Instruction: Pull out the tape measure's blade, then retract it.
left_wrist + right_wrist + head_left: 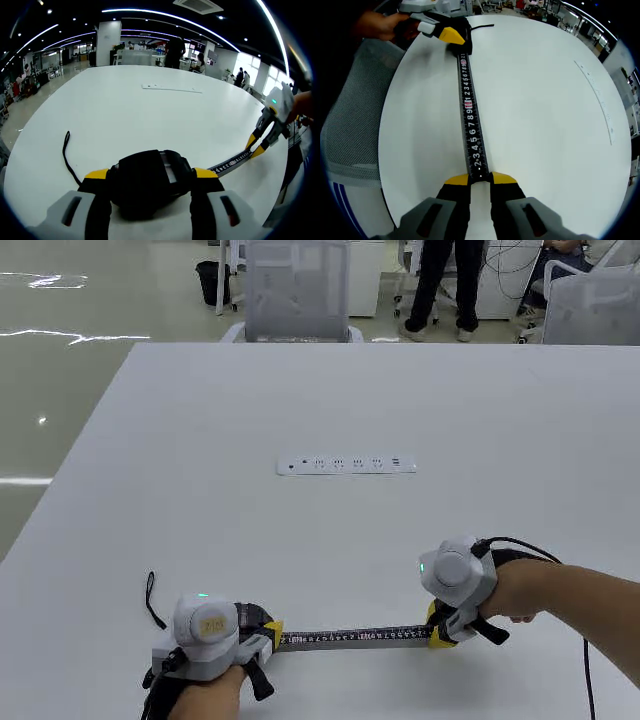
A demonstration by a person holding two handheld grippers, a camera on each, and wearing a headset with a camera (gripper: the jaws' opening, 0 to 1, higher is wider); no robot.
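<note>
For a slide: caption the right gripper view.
Right tongs pinch the blade, stretched across the table to the case in the left tongs.

the left hand-held gripper (271, 632) and the right hand-held gripper (438, 633) are pale grey, each with a rounded dome on top, a small green light, and black jaws tipped in yellow. the left dome bears a yellowish label. a black cable (522, 544) loops off the right one, beside a black strap (491, 631).

I count one tape measure (350, 638), one power strip (346, 465) and one table (300, 400). Two grippers: left gripper (264, 637), right gripper (437, 633).
</note>
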